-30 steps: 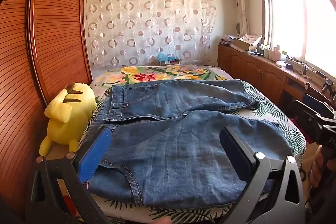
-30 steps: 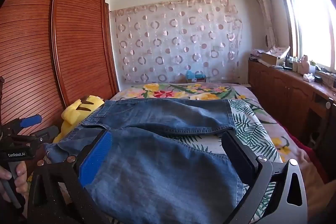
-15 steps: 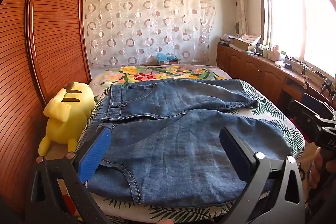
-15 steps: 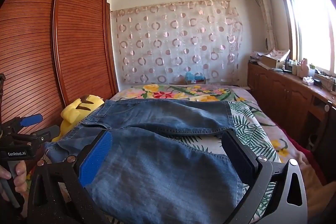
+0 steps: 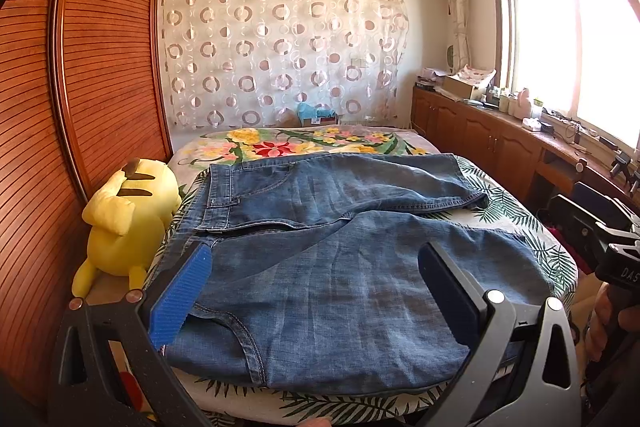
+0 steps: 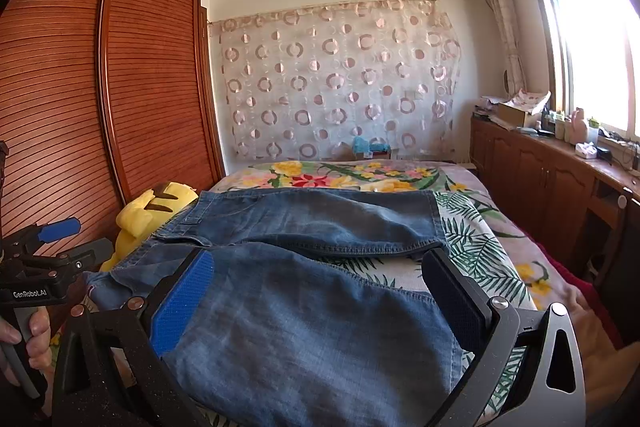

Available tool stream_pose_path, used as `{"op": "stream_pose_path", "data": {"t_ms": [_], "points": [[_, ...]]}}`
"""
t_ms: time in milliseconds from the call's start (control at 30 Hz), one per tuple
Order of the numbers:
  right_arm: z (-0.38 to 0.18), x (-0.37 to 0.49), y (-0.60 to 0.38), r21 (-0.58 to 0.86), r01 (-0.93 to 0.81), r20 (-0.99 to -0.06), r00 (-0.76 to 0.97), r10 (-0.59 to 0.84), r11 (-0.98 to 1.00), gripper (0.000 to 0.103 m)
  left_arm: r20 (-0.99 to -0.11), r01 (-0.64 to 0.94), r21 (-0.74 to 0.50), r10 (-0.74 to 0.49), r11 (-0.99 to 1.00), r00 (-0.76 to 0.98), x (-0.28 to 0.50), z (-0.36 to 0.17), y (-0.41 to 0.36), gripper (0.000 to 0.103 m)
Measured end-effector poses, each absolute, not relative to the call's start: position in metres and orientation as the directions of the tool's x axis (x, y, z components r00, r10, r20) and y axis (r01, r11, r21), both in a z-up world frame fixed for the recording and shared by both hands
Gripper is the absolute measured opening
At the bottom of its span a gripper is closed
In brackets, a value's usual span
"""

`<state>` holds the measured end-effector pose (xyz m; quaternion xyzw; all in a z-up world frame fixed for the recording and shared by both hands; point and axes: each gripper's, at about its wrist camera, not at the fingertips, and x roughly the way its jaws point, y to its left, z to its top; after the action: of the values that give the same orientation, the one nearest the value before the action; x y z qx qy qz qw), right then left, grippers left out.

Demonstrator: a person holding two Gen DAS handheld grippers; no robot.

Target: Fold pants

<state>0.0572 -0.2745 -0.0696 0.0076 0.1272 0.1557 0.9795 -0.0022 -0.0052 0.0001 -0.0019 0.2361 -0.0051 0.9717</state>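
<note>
Blue denim pants (image 5: 320, 259) lie spread flat on the bed, waistband at the left by the plush toy, both legs running to the right. They also show in the right wrist view (image 6: 312, 291). My left gripper (image 5: 316, 267) is open and empty, held above the near waist and thigh part. My right gripper (image 6: 320, 275) is open and empty, above the near leg toward its hem. The left gripper also shows at the left edge of the right wrist view (image 6: 52, 247), held in a hand.
The bed (image 5: 320, 143) has a floral and leaf sheet. A yellow plush toy (image 5: 124, 219) sits at its left edge against the slatted wooden wardrobe (image 5: 100, 67). Wooden cabinets (image 5: 500, 143) with clutter run under the window on the right.
Both grippers have drifted slightly back and up from the pants. The pants have not moved and both grippers stay open.
</note>
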Motion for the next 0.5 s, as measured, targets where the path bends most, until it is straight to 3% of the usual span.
{"op": "stream_pose_path", "data": {"t_ms": [500], "points": [[-0.0706, 0.0566, -0.2728, 0.053, -0.304, -0.248, 0.918, 0.308, 0.951, 0.103, -0.456, 0.009, -0.009, -0.012, 1.0, 0.89, -0.0029, 0.0003, -0.0048, 0.103]]}}
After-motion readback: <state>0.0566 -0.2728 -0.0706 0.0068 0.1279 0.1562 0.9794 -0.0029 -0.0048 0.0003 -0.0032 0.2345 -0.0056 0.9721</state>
